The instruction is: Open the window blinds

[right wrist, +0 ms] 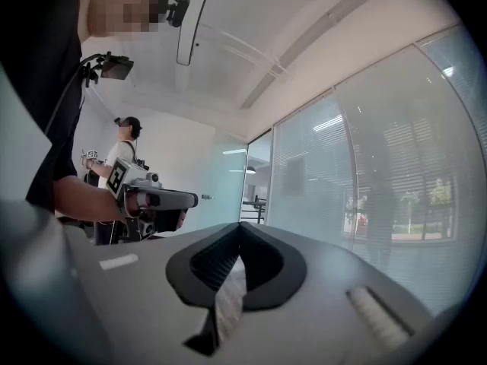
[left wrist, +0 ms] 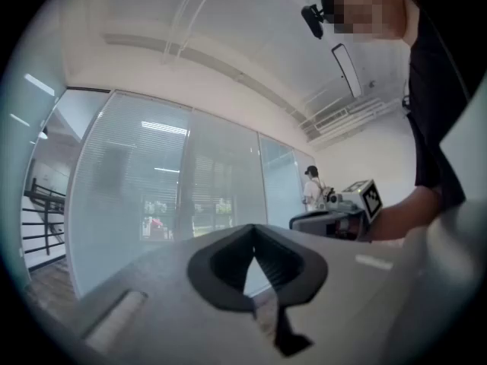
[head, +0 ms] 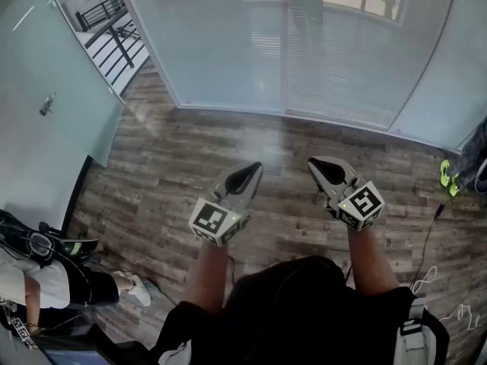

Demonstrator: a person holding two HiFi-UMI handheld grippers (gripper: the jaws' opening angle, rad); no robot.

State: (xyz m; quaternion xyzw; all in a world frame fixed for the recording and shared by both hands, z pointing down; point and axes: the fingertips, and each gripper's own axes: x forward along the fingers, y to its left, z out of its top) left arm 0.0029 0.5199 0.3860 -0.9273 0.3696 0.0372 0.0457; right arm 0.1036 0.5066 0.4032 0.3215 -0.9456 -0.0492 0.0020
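Note:
The window blinds (head: pixel 335 52) hang behind the glass wall ahead, their horizontal slats turned closed and pale. They also fill the left gripper view (left wrist: pixel 152 196) and the right gripper view (right wrist: pixel 365 181). Both grippers are held out side by side over the wood floor, a good way short of the glass. My left gripper (head: pixel 242 175) is shut with nothing in it, its black pads meeting at the tip (left wrist: pixel 253 226). My right gripper (head: pixel 323 167) is likewise shut and empty (right wrist: pixel 240 223). No cord or wand of the blinds is visible.
A frosted glass door (head: pixel 53 105) stands at the left, with a stair railing (head: pixel 114 29) beyond it. Another person (head: pixel 46 280) stands at the lower left with equipment. A green object (head: pixel 447 175) and cables (head: pixel 430 234) lie on the floor at the right.

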